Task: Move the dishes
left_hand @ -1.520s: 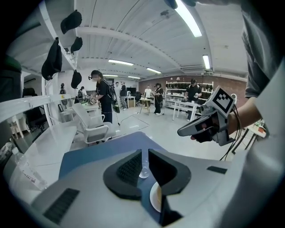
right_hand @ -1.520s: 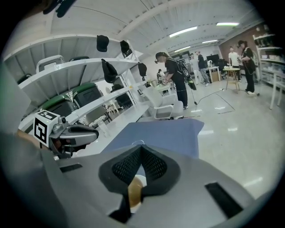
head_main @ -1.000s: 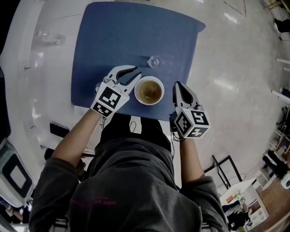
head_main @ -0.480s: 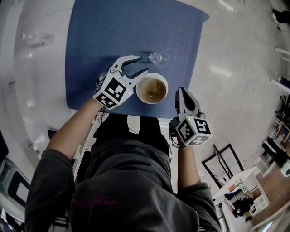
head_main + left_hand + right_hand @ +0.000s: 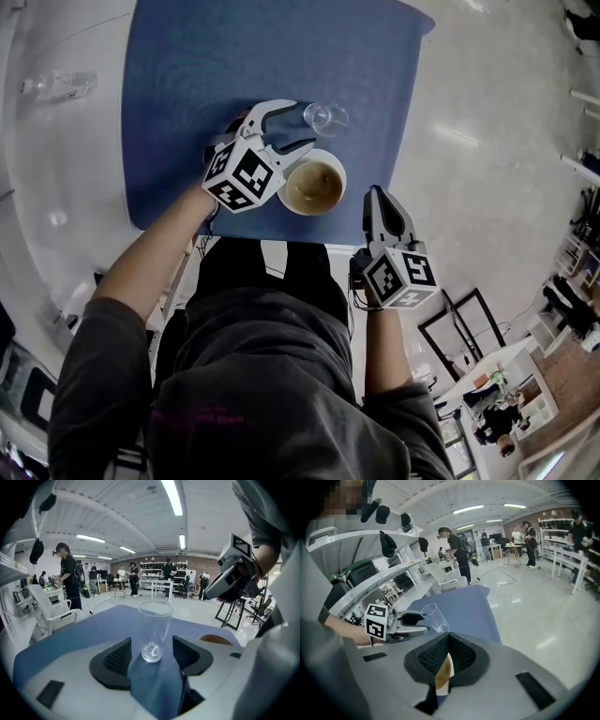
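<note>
Dishes: two, on a blue mat (image 5: 234,56) over a white table (image 5: 56,169).
Item 1: bowl (image 5: 314,186), white, brown residue inside, near the mat's 6 o'clock edge.
Item 2: glass (image 5: 324,118), clear, upright, just beside the bowl at its 12 o'clock.
Tool, left gripper (image 5: 302,126): at the bowl's 10 o'clock, jaws wide and just been opening, glass between their tips, pads clear of it.
Tool, right gripper (image 5: 377,195): at the bowl's 4 o'clock, jaws closed together, holding nothing.

Glass (image 5: 325,118) and bowl (image 5: 314,185) stand just beside each other near the mat's (image 5: 187,84) front edge; passage remains behind them.
</note>
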Demonstrator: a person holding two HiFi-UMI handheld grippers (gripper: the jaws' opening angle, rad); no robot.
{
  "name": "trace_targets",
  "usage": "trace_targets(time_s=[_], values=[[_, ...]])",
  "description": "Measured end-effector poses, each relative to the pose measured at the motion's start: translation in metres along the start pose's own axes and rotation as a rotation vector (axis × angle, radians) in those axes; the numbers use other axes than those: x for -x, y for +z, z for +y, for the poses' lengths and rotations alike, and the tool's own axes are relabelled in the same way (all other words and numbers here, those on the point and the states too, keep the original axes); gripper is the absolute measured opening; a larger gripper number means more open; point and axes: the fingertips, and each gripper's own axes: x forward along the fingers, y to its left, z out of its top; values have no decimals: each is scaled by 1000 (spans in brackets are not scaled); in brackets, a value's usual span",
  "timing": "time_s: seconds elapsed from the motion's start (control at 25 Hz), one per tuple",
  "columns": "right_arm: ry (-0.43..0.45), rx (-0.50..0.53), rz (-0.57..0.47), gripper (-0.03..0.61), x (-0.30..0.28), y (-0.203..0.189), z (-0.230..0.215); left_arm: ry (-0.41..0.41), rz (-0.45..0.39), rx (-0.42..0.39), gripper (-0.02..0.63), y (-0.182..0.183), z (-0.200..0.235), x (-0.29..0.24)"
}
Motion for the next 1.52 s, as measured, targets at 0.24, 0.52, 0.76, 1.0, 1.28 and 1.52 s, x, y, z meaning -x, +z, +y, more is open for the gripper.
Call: trace_targets(time_s=[0.24,0.52,0.76,1.0,1.28,1.52], values=[[-15,-20,8,3,-4,-6,-9,-33,11,-7,284,-9,0,-17],[-20,-37,19,3,-2,-9,-21,-53,12,-18,291,-5,-6,-39],[-27,-48,26,3,1,-13,-27,-56,12,-24,292,-5,-6,-48],[-23,-55,29,3,2,-16,-31,-52,18,-26,291,-1,-6,-57],[-17,-70,29,3,2,-17,-33,-44,27,-23,276,0,-4,-59],[-10,-87,20,3,3,-15,-34,-45,37,-27,272,-2,-3,-60]])
